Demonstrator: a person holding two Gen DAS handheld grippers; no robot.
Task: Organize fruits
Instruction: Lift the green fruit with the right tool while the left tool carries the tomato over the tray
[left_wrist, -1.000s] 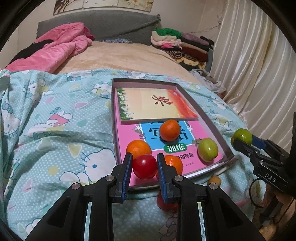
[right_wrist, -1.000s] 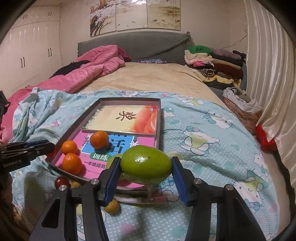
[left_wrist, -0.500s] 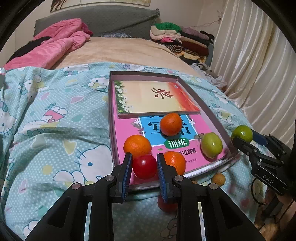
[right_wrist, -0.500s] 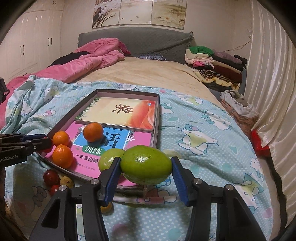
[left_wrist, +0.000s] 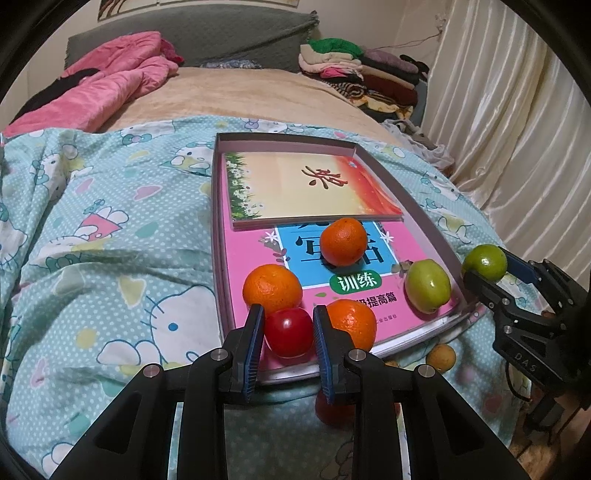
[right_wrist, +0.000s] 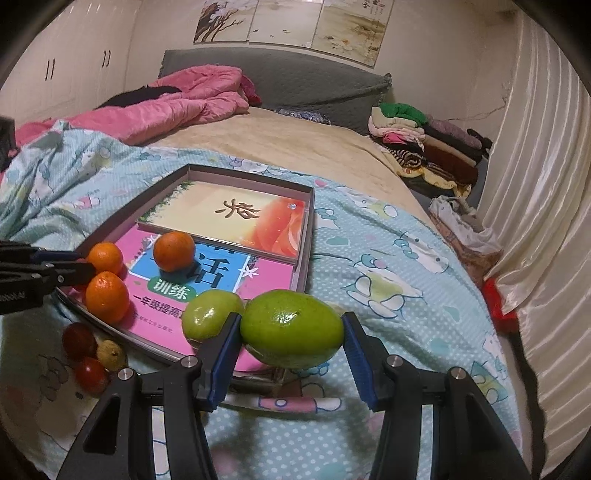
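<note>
Blue-padded fingers (left_wrist: 255, 343) of the left gripper (left_wrist: 289, 334) are clamped on a small red fruit (left_wrist: 289, 331), held over the near edge of the tray (left_wrist: 436, 236). Those of the right gripper (right_wrist: 291, 341) are clamped on a large green fruit (right_wrist: 291, 328), gripped by its two ends just off the tray's near right corner; in the left wrist view the same fruit shows at the tray's right edge.

Four fruits lie in the tray on a pink workbook (left_wrist: 402, 295): one orange (left_wrist: 343, 242) in the middle, a second orange (left_wrist: 272, 284) by the left wall, a third orange (left_wrist: 351, 325) at the near edge just right of the red fruit, and a lighter green fruit (left_wrist: 427, 286) toward the right corner. A second book (left_wrist: 295, 188) with a pale yellow and orange cover fills the far half.

Outside the tray, on the turquoise cartoon-print sheet (left_wrist: 110, 258), two dark red fruits (right_wrist: 78, 340) and a small yellowish fruit (right_wrist: 110, 355) cluster near its front edge. Beyond are a pink quilt (right_wrist: 177, 107), a stack of folded clothes (right_wrist: 417, 144) and pale curtains (right_wrist: 546, 184).
</note>
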